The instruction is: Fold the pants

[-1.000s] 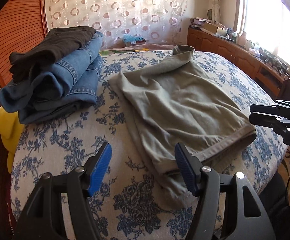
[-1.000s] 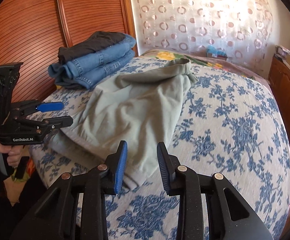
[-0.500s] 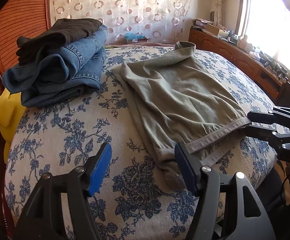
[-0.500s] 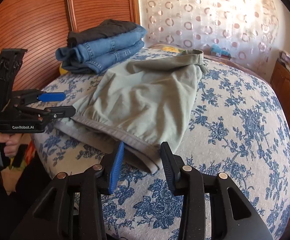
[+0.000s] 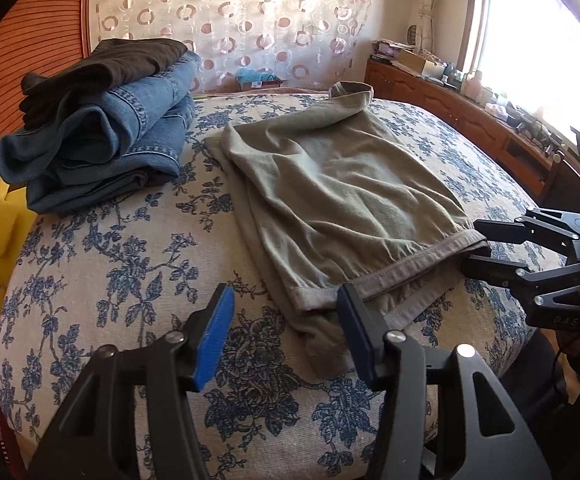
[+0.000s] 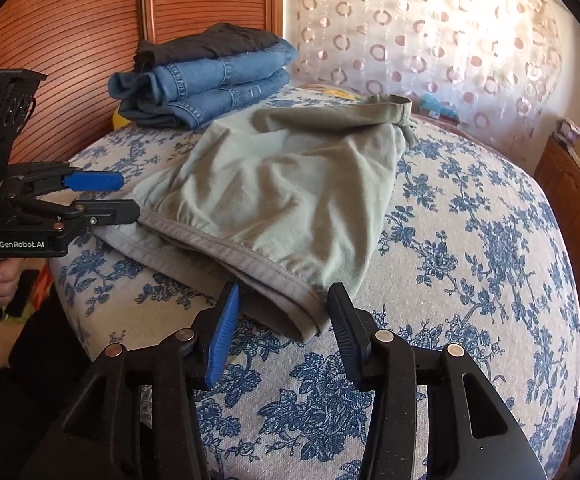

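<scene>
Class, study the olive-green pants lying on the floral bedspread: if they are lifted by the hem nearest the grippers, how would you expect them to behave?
The olive-green pants will probably droop limply, since the fabric already lies creased and wrinkled. The doubled layers at the hem may separate unless both are pinched. They look thin, so likely light, and should slide over the bedspread rather than catch.

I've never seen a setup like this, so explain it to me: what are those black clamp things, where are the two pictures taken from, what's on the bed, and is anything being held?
A person holds a two-finger gripper in each hand; each carries a camera looking along its fingers. One picture is from the left gripper, the other from the right gripper. On the floral bed lie green pants, folded over, and a stack of folded jeans. Both grippers sit at the near hem. The left's jaws are closing, the right's opening; neither grips the cloth yet.
</scene>
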Action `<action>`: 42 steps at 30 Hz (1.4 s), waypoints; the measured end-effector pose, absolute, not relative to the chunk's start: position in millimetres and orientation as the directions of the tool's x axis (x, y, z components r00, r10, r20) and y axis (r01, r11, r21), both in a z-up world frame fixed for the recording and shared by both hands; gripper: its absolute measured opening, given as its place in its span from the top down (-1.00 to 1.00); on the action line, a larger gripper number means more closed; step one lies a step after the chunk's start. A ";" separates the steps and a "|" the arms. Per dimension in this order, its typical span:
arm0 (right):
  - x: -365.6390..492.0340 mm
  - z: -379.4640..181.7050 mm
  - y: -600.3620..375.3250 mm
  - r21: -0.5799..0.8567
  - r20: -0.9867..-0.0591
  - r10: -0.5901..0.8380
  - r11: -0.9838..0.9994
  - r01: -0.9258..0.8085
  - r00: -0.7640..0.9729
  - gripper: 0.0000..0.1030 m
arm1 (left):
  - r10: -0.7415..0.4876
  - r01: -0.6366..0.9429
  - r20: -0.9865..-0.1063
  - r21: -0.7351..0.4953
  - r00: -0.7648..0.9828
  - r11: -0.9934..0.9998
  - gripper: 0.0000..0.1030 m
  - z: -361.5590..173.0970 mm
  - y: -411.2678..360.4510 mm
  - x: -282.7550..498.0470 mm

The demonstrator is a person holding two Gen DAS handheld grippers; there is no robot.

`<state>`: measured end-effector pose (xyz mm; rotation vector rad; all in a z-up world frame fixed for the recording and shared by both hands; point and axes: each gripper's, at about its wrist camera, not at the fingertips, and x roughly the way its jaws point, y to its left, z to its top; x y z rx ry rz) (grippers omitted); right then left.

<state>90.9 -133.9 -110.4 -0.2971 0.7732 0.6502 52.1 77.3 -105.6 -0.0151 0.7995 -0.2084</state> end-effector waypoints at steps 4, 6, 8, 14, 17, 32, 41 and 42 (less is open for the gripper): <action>93.0 -112.6 -134.8 -0.011 -0.728 0.429 0.773 -0.635 0.534 0.06 | -0.211 0.195 -0.708 -0.106 0.673 0.975 0.28 -104.5 74.0 54.0; 93.0 -112.7 -135.1 -0.011 -0.728 0.428 0.774 -0.633 0.535 0.05 | -0.215 0.201 -0.707 -0.104 0.674 0.974 0.39 -103.7 71.9 53.8; 92.8 -112.5 -135.4 -0.011 -0.727 0.429 0.774 -0.634 0.536 0.05 | -0.223 0.209 -0.701 -0.107 0.678 0.972 0.50 -101.8 70.3 52.9; 90.4 -110.3 -132.2 -0.035 -0.725 0.423 0.767 -0.641 0.544 0.05 | -0.248 0.243 -0.696 -0.108 0.674 0.964 0.52 -97.6 65.1 51.8; 90.3 -108.0 -133.1 -0.035 -0.719 0.426 0.767 -0.640 0.549 0.05 | -0.260 0.251 -0.691 -0.117 0.675 0.961 0.52 -94.6 64.8 53.5; 88.8 -105.7 -124.0 -0.066 -0.712 0.442 0.732 -0.678 0.546 0.05 | -0.256 0.240 -0.721 -0.128 0.644 0.962 0.53 -106.0 65.3 66.1; 101.8 -104.6 -136.9 -0.029 -0.699 0.454 0.754 -0.656 0.553 0.81 | -0.272 0.260 -0.690 -0.126 0.670 0.957 0.92 -90.7 63.4 55.7; 102.0 -102.1 -139.9 -0.022 -0.696 0.459 0.756 -0.654 0.553 0.84 | -0.281 0.264 -0.681 -0.133 0.676 0.955 0.92 -86.7 63.0 52.7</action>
